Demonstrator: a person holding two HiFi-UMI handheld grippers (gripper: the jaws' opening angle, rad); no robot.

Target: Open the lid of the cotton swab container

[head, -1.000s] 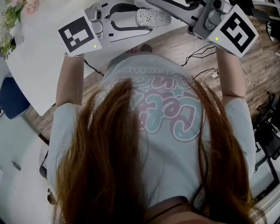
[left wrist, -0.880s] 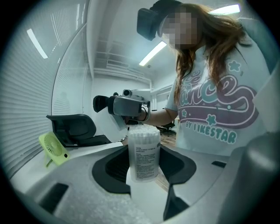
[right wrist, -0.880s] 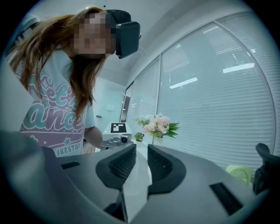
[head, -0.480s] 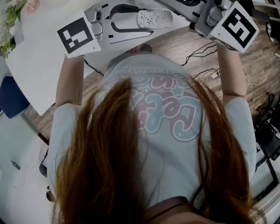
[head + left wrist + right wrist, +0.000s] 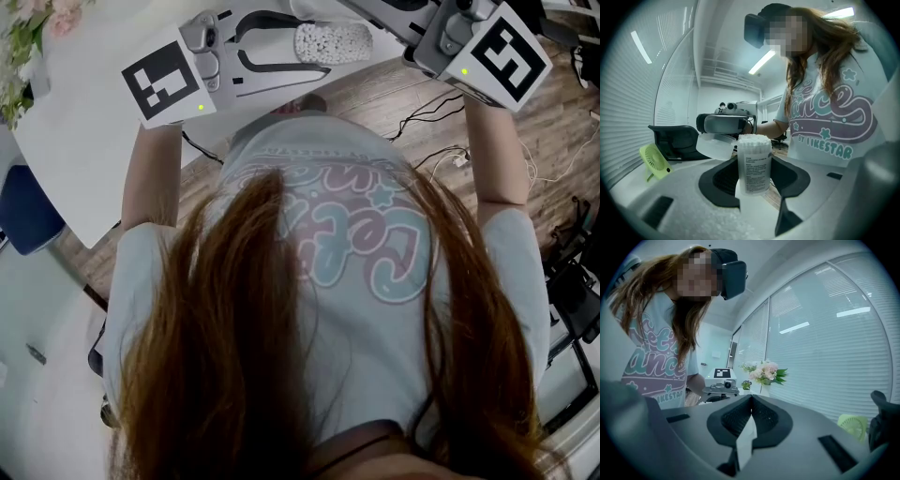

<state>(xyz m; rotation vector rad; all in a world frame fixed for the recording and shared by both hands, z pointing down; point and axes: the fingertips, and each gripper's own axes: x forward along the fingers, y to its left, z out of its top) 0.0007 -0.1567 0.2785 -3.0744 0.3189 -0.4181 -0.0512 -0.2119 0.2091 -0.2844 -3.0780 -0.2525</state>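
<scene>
The lid (image 5: 715, 146) already hangs flipped open beside the cotton swab container (image 5: 753, 161), swab tips bare; the left claw (image 5: 754, 185) grasps the container upright over the white surface (image 5: 84, 141); the right claw (image 5: 749, 418), having just been closing, sits clenched on nothing; the opening looks done.

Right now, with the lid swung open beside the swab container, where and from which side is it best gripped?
Probably the lid's free wall, farthest from the container, approached from the left in the left gripper view. It hangs tilted off the container's top edge, clear of the swabs and of the left gripper clamping the body.
</scene>
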